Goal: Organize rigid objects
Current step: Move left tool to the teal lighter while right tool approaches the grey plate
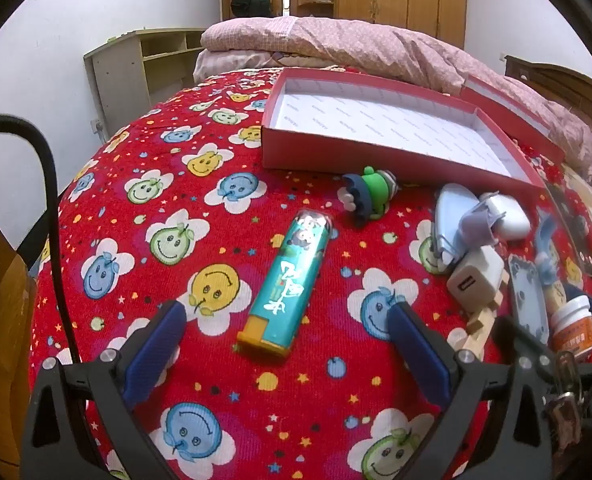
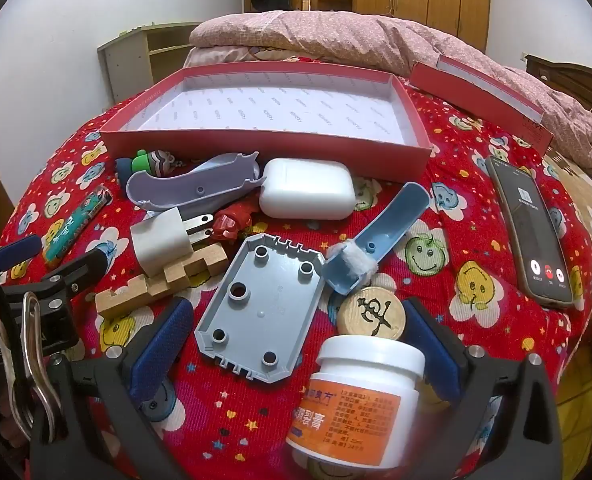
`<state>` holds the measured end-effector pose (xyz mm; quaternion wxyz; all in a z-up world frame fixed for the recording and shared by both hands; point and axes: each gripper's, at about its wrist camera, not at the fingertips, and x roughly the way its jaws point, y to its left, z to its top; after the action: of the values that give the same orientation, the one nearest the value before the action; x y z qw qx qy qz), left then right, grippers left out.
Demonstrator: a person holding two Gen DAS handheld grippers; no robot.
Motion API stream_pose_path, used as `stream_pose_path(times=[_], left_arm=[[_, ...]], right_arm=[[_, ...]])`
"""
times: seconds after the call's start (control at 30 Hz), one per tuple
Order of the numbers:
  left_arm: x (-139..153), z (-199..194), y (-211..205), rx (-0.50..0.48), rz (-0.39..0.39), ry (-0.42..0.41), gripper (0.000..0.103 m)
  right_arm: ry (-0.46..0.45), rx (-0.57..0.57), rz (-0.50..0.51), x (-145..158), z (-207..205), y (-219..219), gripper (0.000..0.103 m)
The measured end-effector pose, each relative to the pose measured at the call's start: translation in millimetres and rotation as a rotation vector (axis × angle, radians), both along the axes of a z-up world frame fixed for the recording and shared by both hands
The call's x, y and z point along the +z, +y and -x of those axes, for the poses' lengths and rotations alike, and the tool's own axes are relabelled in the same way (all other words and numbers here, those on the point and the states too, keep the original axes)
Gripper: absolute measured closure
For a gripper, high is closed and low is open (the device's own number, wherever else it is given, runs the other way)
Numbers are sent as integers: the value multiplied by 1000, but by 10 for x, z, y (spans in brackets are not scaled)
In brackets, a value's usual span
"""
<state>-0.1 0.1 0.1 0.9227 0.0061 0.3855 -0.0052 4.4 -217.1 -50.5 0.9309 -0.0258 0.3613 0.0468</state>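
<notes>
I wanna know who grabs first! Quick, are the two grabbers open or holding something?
Left gripper: open, holding nothing; the teal lighter lies between its fingers.
Right gripper: open, holding nothing; the white jar sits between its fingers, ungripped.

The bedcover (image 2: 475, 248) is red with blue, yellow and green smiley flowers. The box (image 2: 264, 142) is red outside, white inside. At lower right, the jar (image 2: 359, 404) is white with an orange label; the lighter (image 1: 288, 280) is teal.

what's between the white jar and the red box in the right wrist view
In the right wrist view, the grey plastic plate, wooden disc, blue scoop and white earbud case lie between white jar and red box.
</notes>
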Motion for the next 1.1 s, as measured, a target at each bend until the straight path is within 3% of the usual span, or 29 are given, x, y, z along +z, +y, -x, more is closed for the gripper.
stream_pose_path(times=[0.23,0.7,0.83,0.9,1.1], left_arm=[[52,54,53,-42,-1,9,3],[160,13,255,-22,22,0,32],[170,-24,140,-80,10,-14,40],[148,-61,99,-113,27,4,49],[130,-126,73,-114,24,-1,51]], right_arm=[[-1,0,0,-1,4,-3,0],[4,2,-4,5,18,-10,0],[19,11,-22,58,54,-64,7],[26,17,-37,90,77,-79,10],[3,27,-54,192,173,-60,18]])
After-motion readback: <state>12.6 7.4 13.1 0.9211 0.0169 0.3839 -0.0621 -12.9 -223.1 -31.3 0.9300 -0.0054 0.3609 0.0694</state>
